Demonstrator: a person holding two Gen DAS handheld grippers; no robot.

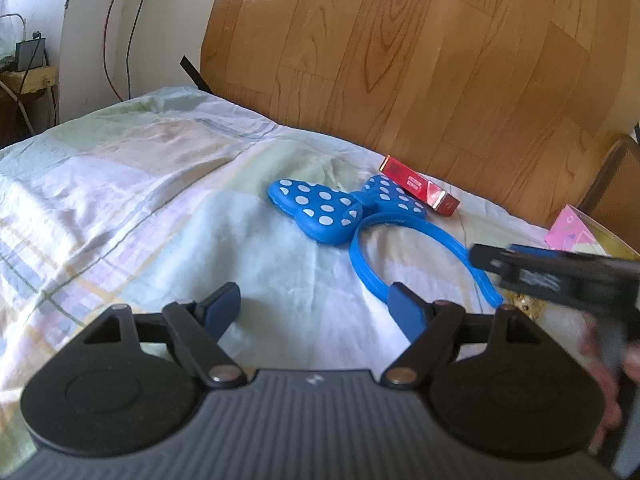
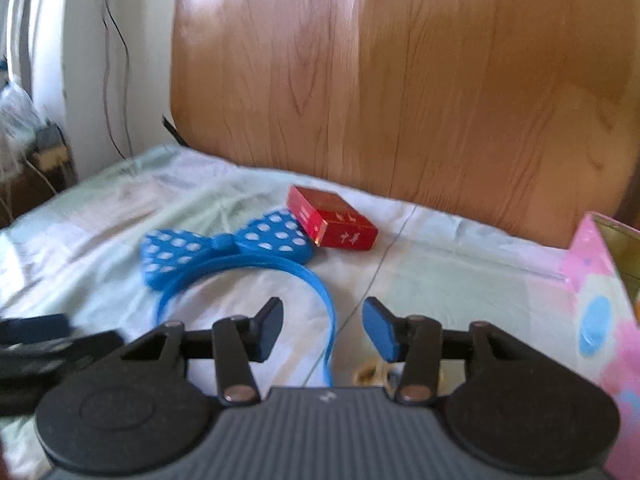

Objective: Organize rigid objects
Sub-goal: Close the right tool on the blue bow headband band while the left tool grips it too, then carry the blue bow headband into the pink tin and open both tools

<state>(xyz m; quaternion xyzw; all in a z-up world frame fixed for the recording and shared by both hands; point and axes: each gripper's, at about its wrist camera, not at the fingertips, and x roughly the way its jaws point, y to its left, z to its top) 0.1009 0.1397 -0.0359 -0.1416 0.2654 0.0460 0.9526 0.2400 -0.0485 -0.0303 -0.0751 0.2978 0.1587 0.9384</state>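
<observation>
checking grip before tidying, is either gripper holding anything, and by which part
Nothing is held: left gripper and right gripper are both open over the headband.

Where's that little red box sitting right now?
The red box lies on the bedsheet close to the wooden board, just right of the blue polka-dot bow headband; both views show it near the bow's right lobe.
</observation>
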